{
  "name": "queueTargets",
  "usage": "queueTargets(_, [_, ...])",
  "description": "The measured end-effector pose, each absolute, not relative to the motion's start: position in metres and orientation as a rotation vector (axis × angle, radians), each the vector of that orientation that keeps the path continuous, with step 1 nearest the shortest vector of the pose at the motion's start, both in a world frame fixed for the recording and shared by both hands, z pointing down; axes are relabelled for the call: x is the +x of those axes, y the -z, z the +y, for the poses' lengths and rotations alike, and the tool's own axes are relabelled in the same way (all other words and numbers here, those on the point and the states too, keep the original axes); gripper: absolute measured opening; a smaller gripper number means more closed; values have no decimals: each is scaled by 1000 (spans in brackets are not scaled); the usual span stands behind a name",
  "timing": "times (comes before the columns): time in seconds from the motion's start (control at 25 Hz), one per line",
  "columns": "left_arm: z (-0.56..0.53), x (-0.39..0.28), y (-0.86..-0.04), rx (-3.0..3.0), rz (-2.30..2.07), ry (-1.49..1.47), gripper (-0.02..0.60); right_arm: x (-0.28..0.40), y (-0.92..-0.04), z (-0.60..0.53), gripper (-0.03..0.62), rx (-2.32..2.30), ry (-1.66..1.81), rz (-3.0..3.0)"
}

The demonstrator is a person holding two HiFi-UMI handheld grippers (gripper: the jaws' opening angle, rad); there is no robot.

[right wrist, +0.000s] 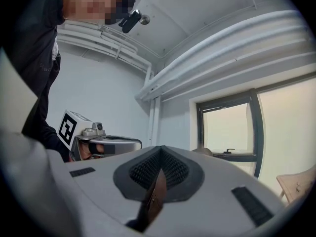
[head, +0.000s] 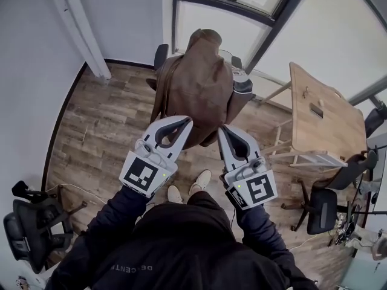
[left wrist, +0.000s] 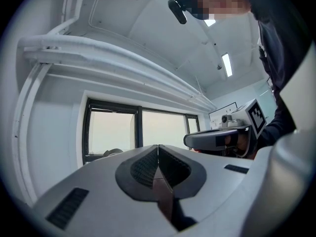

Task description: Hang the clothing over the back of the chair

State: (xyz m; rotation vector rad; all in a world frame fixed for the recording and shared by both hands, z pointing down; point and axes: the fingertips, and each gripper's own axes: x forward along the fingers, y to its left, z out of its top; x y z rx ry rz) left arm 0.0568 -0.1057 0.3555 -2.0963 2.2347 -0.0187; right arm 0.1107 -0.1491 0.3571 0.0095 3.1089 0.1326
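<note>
jacket [head: 202,83] hiding most of chair [head: 160,56], pinched in left gripper [head: 185,121], right gripper [head: 222,129]

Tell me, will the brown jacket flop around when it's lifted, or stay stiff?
Probably floppy: the brown jacket hangs in soft folds from the left tool and right tool, each shut on its edge. It looks thick, maybe leather, so likely rather heavy. It should slump over the chair rather than stand.
</note>
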Motion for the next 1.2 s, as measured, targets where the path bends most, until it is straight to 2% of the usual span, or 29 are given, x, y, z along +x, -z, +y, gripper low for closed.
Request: queueTargets(1.2, [-98,67,-368,-2120,2224,24,18,120,-366,-146,-5,-49,-125,3119])
